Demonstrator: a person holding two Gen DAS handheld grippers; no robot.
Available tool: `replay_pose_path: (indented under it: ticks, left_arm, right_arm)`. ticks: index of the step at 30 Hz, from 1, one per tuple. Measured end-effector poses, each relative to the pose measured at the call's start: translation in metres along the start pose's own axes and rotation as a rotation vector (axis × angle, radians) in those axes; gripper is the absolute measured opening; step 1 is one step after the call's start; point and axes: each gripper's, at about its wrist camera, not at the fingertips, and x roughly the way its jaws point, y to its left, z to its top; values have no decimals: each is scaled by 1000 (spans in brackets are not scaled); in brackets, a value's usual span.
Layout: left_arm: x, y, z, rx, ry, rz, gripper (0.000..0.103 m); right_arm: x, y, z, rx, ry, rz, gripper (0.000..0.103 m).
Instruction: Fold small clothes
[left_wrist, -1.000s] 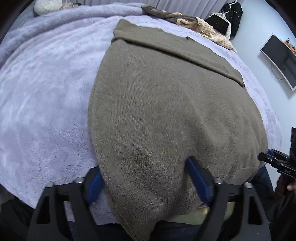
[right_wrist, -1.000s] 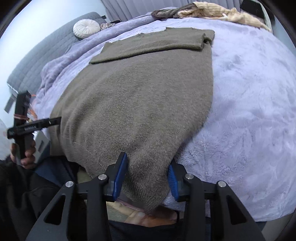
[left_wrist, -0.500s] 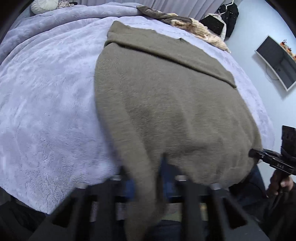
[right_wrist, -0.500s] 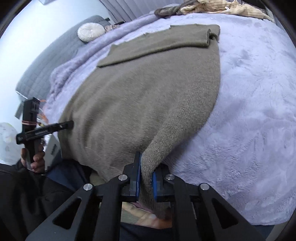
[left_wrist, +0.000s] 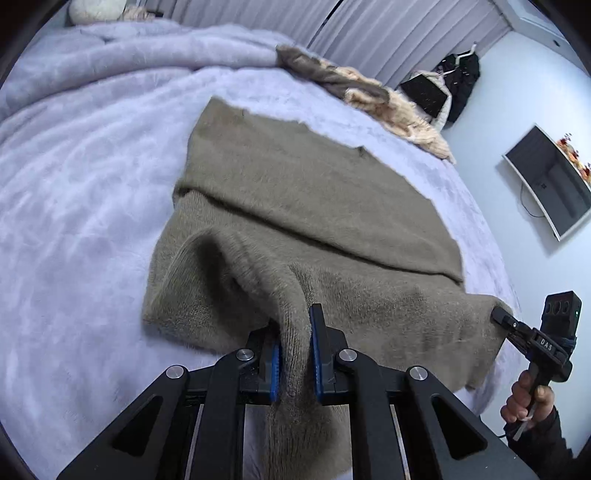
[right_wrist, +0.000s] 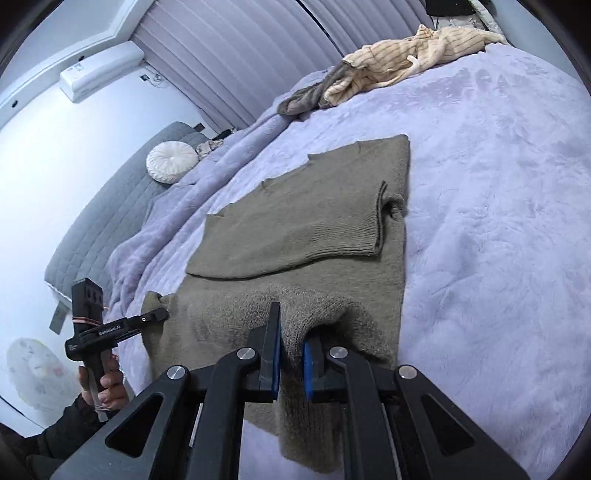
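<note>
At the bottom centre of the left wrist view, your left gripper (left_wrist: 294, 354) was clamped on a raised fold of the olive sweater (left_wrist: 295, 206), which lay spread across the lilac blanket (left_wrist: 81, 192) through the middle of the frame. At the bottom centre of the right wrist view, your right gripper (right_wrist: 291, 360) pinched the sweater's near edge the same way, lifting a ridge of knit.

Bare blanket (right_wrist: 498, 229) lies open to the right of the sweater (right_wrist: 306, 229) and, in the left view, to its left. Along the far edge a heap of clothes (right_wrist: 388, 66) blocks passage; a round cushion (right_wrist: 171, 161) sits near the headboard.
</note>
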Motion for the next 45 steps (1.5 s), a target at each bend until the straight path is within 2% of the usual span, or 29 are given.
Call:
replay_pose_path:
  ticks: [3, 5, 6, 7, 8, 9, 11, 15, 17, 18, 19, 21, 22, 25, 28, 32, 37, 43, 45]
  left_arm:
    - [15, 13, -4, -52, 52, -24, 18]
    - [9, 17, -9, -84, 47, -78, 42]
    - [4, 17, -12, -90, 44, -101, 75]
    - [-2, 15, -16, -92, 34, -104, 103]
    - [-10, 12, -22, -86, 11, -68, 103]
    - [-17, 7, -28, -61, -13, -32, 103]
    - [-18, 0, -39, -22, -4, -16, 103]
    - [2, -9, -53, -11, 76, -8, 103]
    - [7, -16, -56, 24, 83, 18, 102]
    - [9, -21, -56, 42, 87, 21, 89]
    - [9, -25, -55, 61, 93, 25, 51]
    - [13, -28, -52, 64, 128, 25, 21]
    - [13, -29, -51, 59, 133, 9, 11]
    - [0, -38, -50, 74, 82, 32, 11]
    - [-29, -45, -46, 54, -8, -18, 11]
    - [-47, -54, -24, 46, -76, -14, 11]
    - [-49, -56, 12, 16, -114, -4, 11]
    - [-36, -57, 49, 2, -124, 55, 11]
    - [-30, -57, 59, 0, -122, 78, 11]
  right_arm:
    - [18, -2, 0, -17, 49, -81, 14]
    - [17, -3, -1, -17, 75, -100, 16]
    - [15, -1, -3, -29, 82, -103, 25]
    - [11, 1, -7, -52, 88, -111, 34]
    - [5, 6, -13, -84, 90, -125, 57]
    - [1, 8, -19, -108, 85, -138, 72]
    - [-9, 17, -33, -166, 66, -152, 73]
    - [-2, 18, -47, -161, 124, -127, 73]
    - [7, 13, -51, -130, 150, -120, 72]
    - [10, 11, -51, -118, 147, -120, 68]
    - [11, 9, -50, -104, 142, -111, 62]
    - [14, 5, -47, -72, 154, -68, 19]
    - [17, 4, -45, -64, 166, -47, 14]
    - [14, 18, -45, -134, 168, -63, 13]
    - [-7, 32, -38, -147, 115, -2, 12]
    - [-34, 45, -14, -139, 28, 64, 12]
    - [-36, 51, 20, -126, -28, 58, 12]
    - [-22, 49, 58, -76, -38, 54, 12]
    - [-14, 50, 71, -78, -43, 29, 12]
